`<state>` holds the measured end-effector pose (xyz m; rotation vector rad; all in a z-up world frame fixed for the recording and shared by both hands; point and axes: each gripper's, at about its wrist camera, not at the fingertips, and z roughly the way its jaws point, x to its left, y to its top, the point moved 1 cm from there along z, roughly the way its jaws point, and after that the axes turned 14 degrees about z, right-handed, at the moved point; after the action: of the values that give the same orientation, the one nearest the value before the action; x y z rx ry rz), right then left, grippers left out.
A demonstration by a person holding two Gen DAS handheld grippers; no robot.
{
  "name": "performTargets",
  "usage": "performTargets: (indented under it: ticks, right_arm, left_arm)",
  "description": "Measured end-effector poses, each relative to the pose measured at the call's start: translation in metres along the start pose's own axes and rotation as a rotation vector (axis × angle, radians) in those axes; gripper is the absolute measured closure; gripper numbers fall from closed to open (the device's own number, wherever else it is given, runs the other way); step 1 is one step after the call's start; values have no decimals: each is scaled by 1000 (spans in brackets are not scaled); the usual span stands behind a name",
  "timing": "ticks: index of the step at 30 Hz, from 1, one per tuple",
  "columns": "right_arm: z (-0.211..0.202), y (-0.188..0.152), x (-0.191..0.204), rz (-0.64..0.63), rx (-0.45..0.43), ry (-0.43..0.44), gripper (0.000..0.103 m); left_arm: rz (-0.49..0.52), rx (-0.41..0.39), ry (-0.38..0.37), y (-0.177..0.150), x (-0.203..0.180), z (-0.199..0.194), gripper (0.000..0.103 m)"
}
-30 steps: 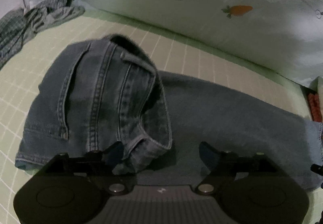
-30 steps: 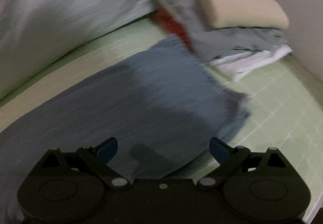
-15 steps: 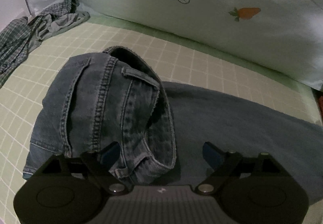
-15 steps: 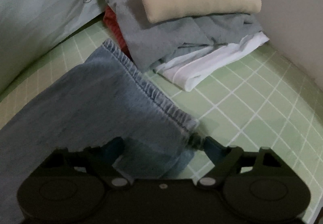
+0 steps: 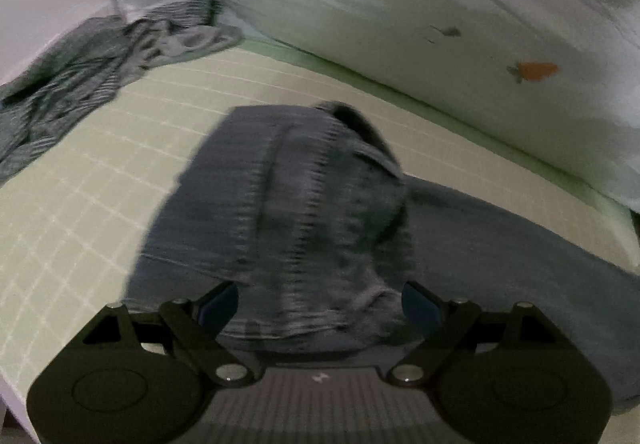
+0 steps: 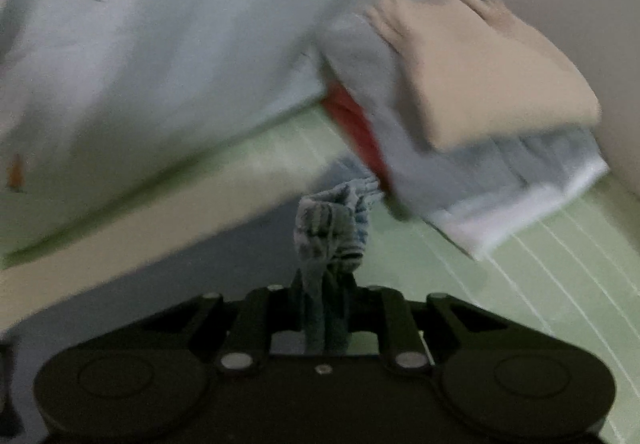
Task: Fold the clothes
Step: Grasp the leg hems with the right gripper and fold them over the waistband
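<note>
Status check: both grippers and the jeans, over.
Right gripper jaws shut on jeans hem. Left gripper open, straddling bunched waistband. Folded stack close beside right gripper.

My left gripper (image 5: 320,302) sits at the lower centre of its frame, jaws spread wide with nothing clamped between them. My right gripper (image 6: 323,296), lower centre of its own frame, has both jaws drawn together, pinching fabric.

Jeans (image 5: 304,212) on mat (image 5: 100,184); duvet (image 5: 400,4) behind; folded stack (image 6: 472,116) at mat's R end.
</note>
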<state>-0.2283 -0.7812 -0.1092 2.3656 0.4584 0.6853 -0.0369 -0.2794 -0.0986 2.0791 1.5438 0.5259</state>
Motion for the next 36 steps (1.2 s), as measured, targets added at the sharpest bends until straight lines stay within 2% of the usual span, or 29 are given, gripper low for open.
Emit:
performTargets:
  ticks: [4, 9, 12, 15, 18, 20, 21, 22, 24, 25, 27, 29, 33, 36]
  right_arm:
    - [-20, -1, 47, -39, -22, 105, 87]
    - [-39, -23, 118, -83, 7, 265, 88]
    - [-47, -56, 168, -166, 42, 336, 88]
    - [-48, -106, 209, -241, 120, 372, 87]
    - [-37, -167, 234, -313, 240, 367, 87]
    - [-24, -210, 242, -354, 337, 314, 85]
    - [-18, -230, 244, -377, 356, 268, 83]
    - [-21, -241, 246, -401, 321, 255, 77]
    - [-23, -244, 255, -410, 326, 234, 72]
    - [-24, -239, 255, -377, 325, 233, 65]
    - [-29, -230, 256, -294, 315, 245, 60]
    - [-37, -223, 251, -227, 281, 244, 60]
    - [-51, -211, 245, -98, 214, 239, 49]
    - [-50, -206, 240, -35, 177, 184, 38]
  left_arm:
    - [-49, -6, 8, -6, 28, -12, 14]
    - [-49, 6, 9, -16, 56, -19, 14]
    - [-46, 12, 7, -22, 76, -21, 14]
    - [-46, 25, 6, -26, 98, -21, 14]
    - [-44, 26, 9, -27, 120, -22, 14]
    - [-41, 22, 13, -26, 135, -22, 14]
    - [-40, 19, 17, -24, 141, -21, 14]
    - [-40, 17, 19, -23, 147, -20, 14]
    - [-42, 16, 12, -18, 157, -15, 13]
    - [-44, 18, 5, -15, 161, -12, 13]
    - [-44, 25, -11, -10, 167, -5, 13]
    - [-27, 31, -24, -5, 168, 2, 13]
    - [16, 39, -61, 4, 166, 15, 13]
    - [63, 50, -94, 7, 161, 24, 13]
